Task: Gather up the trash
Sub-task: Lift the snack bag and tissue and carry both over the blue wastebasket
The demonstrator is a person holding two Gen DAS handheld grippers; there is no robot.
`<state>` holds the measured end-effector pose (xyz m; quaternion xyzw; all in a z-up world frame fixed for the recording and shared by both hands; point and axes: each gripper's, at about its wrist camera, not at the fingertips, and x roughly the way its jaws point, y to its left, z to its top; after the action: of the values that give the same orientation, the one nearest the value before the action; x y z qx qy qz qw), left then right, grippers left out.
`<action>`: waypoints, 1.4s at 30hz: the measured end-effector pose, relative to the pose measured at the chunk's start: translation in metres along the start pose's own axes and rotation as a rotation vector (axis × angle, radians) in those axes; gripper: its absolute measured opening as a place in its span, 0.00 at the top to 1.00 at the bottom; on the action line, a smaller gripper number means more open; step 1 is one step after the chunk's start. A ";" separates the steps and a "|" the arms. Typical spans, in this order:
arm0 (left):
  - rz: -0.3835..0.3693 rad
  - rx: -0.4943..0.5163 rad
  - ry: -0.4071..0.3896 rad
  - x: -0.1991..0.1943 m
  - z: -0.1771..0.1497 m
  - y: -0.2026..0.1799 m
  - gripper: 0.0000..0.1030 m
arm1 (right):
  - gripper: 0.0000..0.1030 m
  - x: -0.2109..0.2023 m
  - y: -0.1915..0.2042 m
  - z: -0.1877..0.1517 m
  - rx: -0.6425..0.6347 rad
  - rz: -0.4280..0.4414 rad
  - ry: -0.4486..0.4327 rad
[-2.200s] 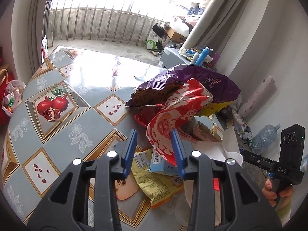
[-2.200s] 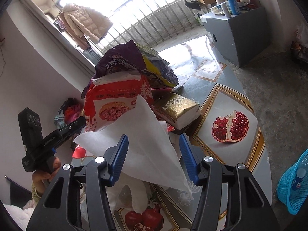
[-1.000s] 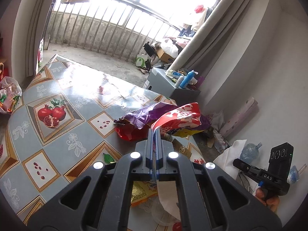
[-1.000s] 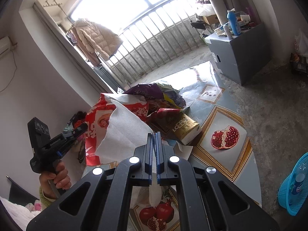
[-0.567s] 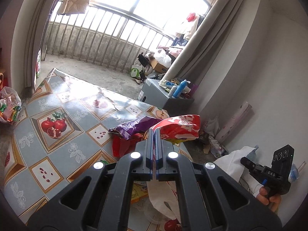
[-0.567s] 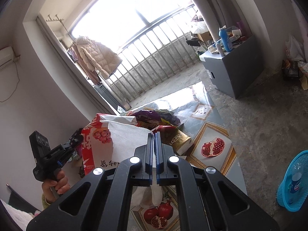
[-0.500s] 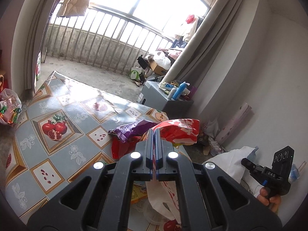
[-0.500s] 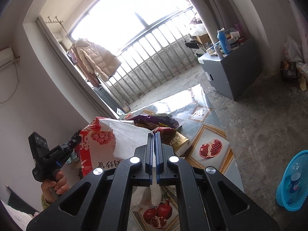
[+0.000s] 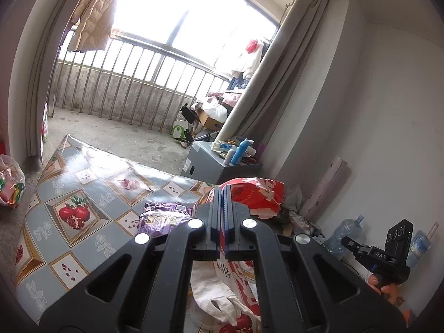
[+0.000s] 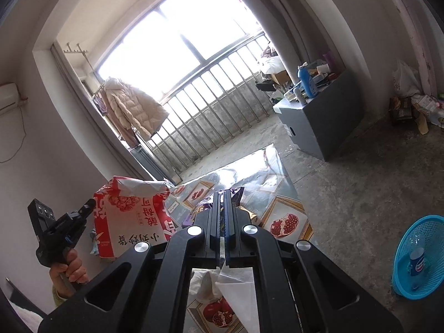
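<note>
Jaws of the left gripper are sitting pressed together at the centre of the left wrist view, pinching the rim of a red-and-white printed plastic bag, which is hanging lifted above the pomegranate-patterned oilcloth table. In the right wrist view this same bag is showing at centre left, its mouth held open with white lining visible, hanging off the left gripper held by a person's hand at lower left. The right gripper is also closed, clamping a white sheet of the bag's plastic that is trailing down at the bottom centre of the frame. A crumpled purple snack wrapper is lying on the table just left of the closed left jaws. At the lower right of the right wrist view a blue plastic mesh basket is standing on the concrete floor, holding a blue can
</note>
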<state>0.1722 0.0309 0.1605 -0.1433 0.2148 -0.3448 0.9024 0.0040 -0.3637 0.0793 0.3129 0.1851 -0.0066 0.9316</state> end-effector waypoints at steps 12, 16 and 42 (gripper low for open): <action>-0.017 0.021 0.057 0.014 -0.013 -0.021 1.00 | 0.76 0.024 -0.030 -0.073 -0.006 -0.120 0.263; -0.003 0.015 0.083 0.016 -0.023 -0.015 1.00 | 0.58 0.043 -0.029 -0.122 -0.073 -0.130 0.415; -0.109 0.075 0.077 0.001 -0.010 -0.079 1.00 | 0.97 -0.009 -0.054 -0.104 0.004 -0.214 0.172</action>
<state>0.1237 -0.0283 0.1834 -0.1075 0.2284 -0.4065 0.8781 -0.0464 -0.3471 -0.0255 0.2928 0.2964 -0.0794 0.9056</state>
